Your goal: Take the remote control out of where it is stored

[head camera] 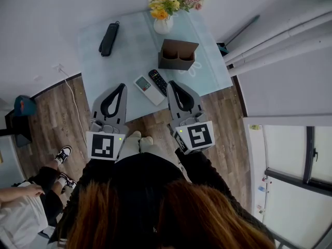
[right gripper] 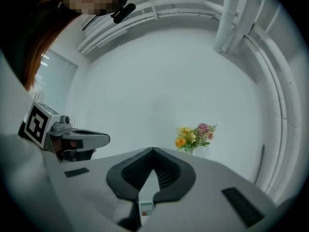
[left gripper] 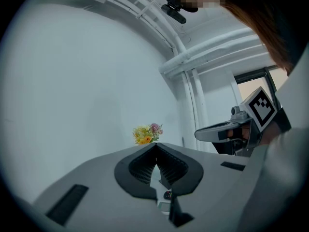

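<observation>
Two remote controls lie out on the pale blue table (head camera: 124, 51), close to its near edge, so the likeliest mishap is a careless sweep of a gripper pushing one onto the wooden floor. A forward shove could also tip the light brown holder (head camera: 178, 54) behind them, whose two compartments look empty.

At far left rests a black case (head camera: 109, 38). The left gripper (head camera: 122, 87) is held out level from the person's body toward the wall, its jaws pressed together on nothing. Just to its right lies the white remote control (head camera: 149, 90) with a small display, and beside that the black remote control (head camera: 158, 82). The right gripper (head camera: 171, 84) is angled slightly inward, its tip overlapping the black remote's near end in the head view. Its claw is likewise closed and empty, and how high it hangs above the remote cannot be judged. A vase of flowers (head camera: 165, 4) stands at the table's far edge.
</observation>
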A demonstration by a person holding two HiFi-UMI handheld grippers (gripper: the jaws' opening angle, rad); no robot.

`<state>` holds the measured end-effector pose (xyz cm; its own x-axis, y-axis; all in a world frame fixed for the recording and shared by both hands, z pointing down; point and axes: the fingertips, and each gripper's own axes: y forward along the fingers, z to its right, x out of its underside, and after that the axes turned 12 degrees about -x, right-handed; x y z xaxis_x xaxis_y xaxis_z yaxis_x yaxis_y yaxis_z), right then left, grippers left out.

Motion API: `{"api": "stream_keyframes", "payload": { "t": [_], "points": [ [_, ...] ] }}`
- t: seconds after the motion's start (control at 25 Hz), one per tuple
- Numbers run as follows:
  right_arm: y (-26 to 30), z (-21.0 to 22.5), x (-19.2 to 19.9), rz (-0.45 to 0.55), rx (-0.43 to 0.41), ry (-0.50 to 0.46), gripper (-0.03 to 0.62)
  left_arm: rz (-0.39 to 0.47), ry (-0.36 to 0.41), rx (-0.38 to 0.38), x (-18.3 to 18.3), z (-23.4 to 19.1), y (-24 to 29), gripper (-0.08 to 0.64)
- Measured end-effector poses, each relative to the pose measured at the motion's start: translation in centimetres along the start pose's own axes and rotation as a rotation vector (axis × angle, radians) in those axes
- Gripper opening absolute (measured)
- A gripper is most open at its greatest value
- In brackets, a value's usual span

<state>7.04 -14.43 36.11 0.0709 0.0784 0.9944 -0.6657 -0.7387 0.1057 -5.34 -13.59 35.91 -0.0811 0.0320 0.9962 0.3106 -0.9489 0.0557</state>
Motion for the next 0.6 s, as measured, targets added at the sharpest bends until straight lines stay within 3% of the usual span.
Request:
{"api": "stream_keyframes", "payload": {
  "t": [0.6],
  "points": [
    [-2.0,-1.5,-2.5,0.022,0.024,-0.085,0.014,0.012,0.003,-0.017,-0.4,-0.3,-0.9,0.005]
  ]
}}
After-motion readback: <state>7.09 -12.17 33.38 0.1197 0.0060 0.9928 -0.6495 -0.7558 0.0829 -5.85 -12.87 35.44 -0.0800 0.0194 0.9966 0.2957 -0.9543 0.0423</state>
